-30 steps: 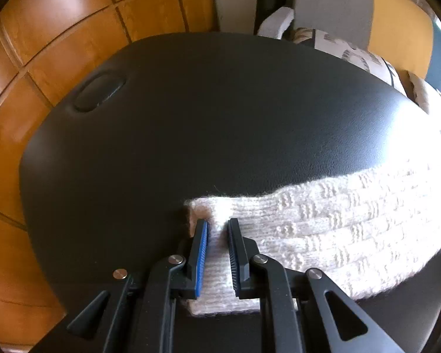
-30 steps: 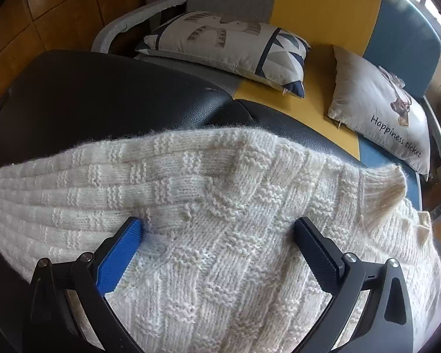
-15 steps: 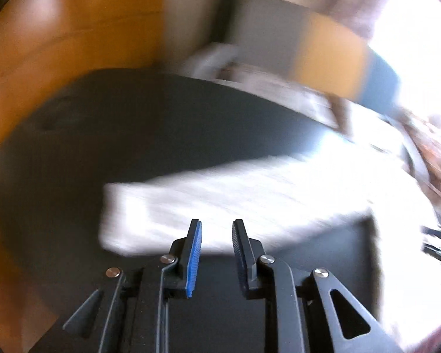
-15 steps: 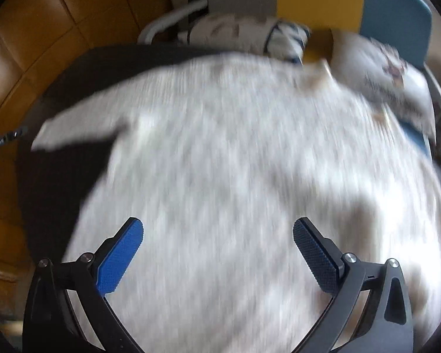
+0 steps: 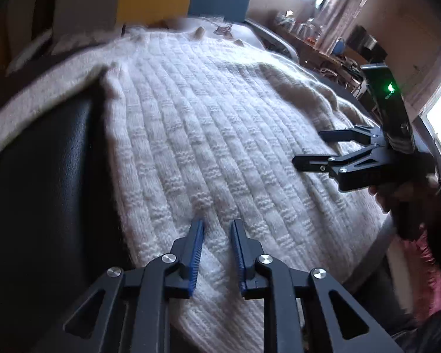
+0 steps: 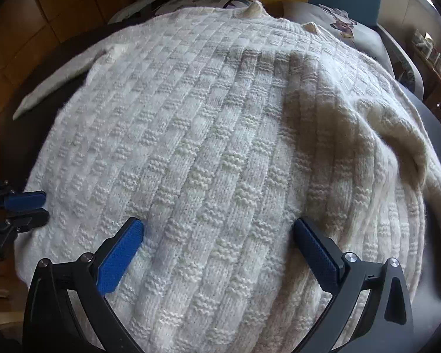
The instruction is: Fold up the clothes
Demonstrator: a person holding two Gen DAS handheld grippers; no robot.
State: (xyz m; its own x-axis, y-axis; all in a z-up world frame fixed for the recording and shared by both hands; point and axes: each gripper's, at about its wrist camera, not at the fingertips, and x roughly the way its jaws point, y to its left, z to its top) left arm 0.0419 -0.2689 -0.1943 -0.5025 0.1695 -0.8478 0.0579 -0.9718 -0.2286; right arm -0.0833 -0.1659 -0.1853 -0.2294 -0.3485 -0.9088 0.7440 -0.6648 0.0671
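Claws first: my left claw (image 5: 216, 253) hovers over the sweater's near hem with its jaws narrow and nothing between them, having just eased apart, while my right claw (image 6: 217, 253) gapes wide above the middle, empty too. The sweater (image 6: 220, 135) lies spread flat on the black counter (image 5: 44, 176), collar far, one sleeve (image 6: 58, 85) out left. I judge the knit soft, light and floppy; I'd pinch it at the hem corners or shoulders.

One white sweater (image 6: 220, 147) is seen under two grippers, left gripper (image 5: 217, 229) and right gripper (image 6: 219, 235). One pillow (image 6: 352, 29) is seen beyond.
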